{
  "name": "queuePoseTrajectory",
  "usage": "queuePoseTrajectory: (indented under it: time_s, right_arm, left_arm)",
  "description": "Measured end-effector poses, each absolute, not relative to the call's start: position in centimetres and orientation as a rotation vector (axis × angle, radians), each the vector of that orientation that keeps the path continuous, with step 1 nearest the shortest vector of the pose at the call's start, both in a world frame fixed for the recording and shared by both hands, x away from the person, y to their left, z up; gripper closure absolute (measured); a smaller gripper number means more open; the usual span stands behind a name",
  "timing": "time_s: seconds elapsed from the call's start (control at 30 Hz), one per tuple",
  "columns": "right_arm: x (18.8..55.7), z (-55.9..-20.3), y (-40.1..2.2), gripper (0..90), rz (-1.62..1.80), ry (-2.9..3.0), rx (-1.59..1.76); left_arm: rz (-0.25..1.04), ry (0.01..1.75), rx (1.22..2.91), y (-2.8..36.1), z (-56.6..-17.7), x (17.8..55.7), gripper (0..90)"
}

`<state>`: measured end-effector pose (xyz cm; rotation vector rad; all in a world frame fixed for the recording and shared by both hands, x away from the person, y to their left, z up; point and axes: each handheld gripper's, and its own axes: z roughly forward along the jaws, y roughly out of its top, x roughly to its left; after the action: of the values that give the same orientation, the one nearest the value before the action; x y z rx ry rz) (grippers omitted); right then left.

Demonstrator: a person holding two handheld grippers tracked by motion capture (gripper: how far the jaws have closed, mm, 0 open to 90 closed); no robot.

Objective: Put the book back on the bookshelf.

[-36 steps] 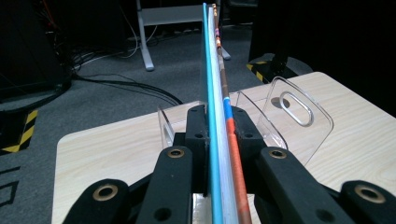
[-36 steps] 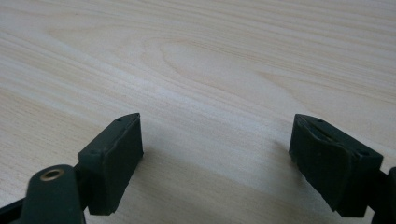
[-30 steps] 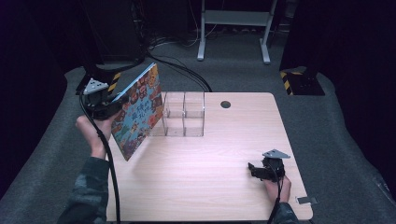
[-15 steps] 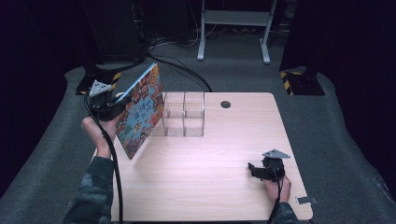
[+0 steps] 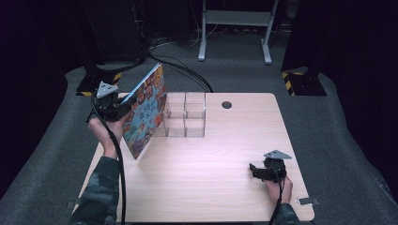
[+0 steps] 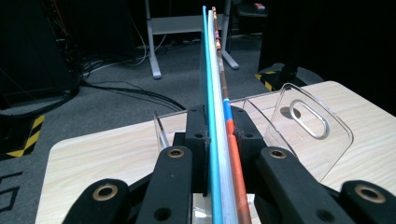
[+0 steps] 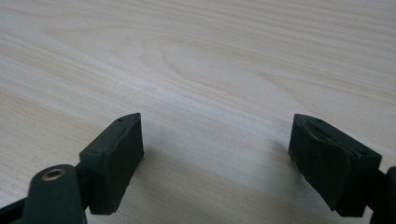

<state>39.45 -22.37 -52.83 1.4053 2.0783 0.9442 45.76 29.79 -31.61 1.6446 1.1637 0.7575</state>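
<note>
at the table's left edge: book point(image 5: 146, 112) held up off the wooden table point(image 5: 225, 150), tilted, its lower corner just above the surface, right beside the clear divider rack point(image 5: 185, 115)
left gripper point(image 5: 123, 107): jaws pinched tight on the book's edge (in the left gripper view the blue cover point(image 6: 214, 140) and orange spine edge run straight up between them)
right gripper point(image 5: 256, 171): spread, nothing between its pads point(image 7: 116, 154), resting low near the table's right front
handling: thin, flat, fairly light by the look; stiff along the spine but likely to flex and swing from one edge; glossy cover may slip
where to hold: near the spine, mid-edge, so it hangs steady for sliding into a slot
</note>
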Motion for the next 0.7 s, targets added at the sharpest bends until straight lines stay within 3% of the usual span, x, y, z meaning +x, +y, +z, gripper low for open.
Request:
queuePoseTrajectory:
  time_s: [0.7]
  right_arm:
    - [39.4,-52.8,-22.4,17.7,0.941,2.079,1.406]
  left_arm:
    - [0.759,1.174,1.623,29.6,-32.9,46.3,80.2]
